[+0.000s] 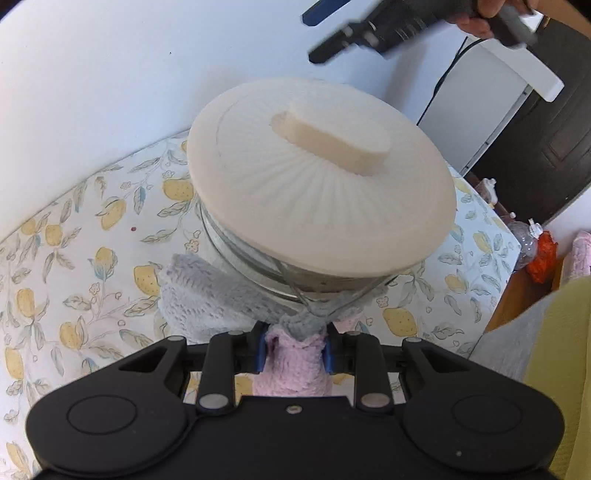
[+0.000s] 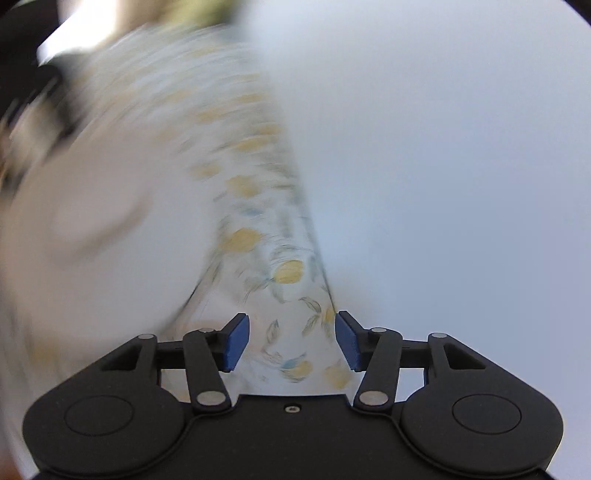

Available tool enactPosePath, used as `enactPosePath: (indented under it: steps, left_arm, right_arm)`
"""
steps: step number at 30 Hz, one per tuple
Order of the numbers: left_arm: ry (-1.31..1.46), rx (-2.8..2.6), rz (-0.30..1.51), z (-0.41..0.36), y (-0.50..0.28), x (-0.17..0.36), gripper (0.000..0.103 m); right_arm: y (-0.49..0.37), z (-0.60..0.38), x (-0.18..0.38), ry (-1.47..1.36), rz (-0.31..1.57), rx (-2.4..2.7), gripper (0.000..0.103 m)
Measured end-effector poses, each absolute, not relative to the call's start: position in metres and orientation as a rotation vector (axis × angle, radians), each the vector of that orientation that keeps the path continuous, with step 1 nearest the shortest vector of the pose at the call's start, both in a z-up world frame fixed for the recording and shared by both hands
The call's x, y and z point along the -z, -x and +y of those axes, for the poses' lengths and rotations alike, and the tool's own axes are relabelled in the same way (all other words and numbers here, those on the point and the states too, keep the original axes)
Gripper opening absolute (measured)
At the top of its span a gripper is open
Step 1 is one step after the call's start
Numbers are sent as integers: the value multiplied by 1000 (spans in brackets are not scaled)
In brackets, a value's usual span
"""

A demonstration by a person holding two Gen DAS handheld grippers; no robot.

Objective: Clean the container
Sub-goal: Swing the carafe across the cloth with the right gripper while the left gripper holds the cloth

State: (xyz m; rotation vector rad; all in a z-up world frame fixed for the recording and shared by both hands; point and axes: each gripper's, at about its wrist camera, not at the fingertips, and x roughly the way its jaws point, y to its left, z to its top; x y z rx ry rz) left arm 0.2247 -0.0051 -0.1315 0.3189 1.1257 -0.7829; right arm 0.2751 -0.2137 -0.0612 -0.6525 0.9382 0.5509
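Observation:
A glass container (image 1: 255, 254) with a cream ribbed lid (image 1: 317, 177) stands on a lemon-print tablecloth (image 1: 74, 236). My left gripper (image 1: 294, 350) is shut on a pink and grey knitted cloth (image 1: 291, 365), whose grey part (image 1: 210, 291) lies against the container's near side. My right gripper (image 2: 291, 341) is open and empty; its view is blurred, with the lid as a pale blur (image 2: 74, 229) at left. It also shows in the left wrist view (image 1: 388, 29), held in the air above and behind the container.
A white wall (image 1: 110, 74) runs behind the table. At right are a white appliance (image 1: 491, 110), a dark door (image 1: 546, 122), bottles and an orange bag (image 1: 541, 254) beyond the table edge, and a yellow fabric (image 1: 557, 369).

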Motion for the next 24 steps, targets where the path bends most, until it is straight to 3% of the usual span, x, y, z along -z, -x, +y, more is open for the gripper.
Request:
enactPosePath:
  steps: [3,8,20,22,24]
  left_arm:
    - [-344,782,1108,-8,-220,131,26]
    - [-357,774,1105,-9,-219,132,26]
    - [-367,760,1107,-11,-220,133,26]
    - [-367,767,1106,-10,-220,133,26]
    - [-383,777,1095,-11,-219,132,26]
  right_arm:
    - [-305,-237,60,178,1110,-279,69]
    - [-311,-265,68,-361,1225,-75,69]
    - [-304,-238,120,-409,1383,230,69]
    - [-309,-233,123,-399,1391,216,65]
    - [-312,-234,124,-416,1411,213,53]
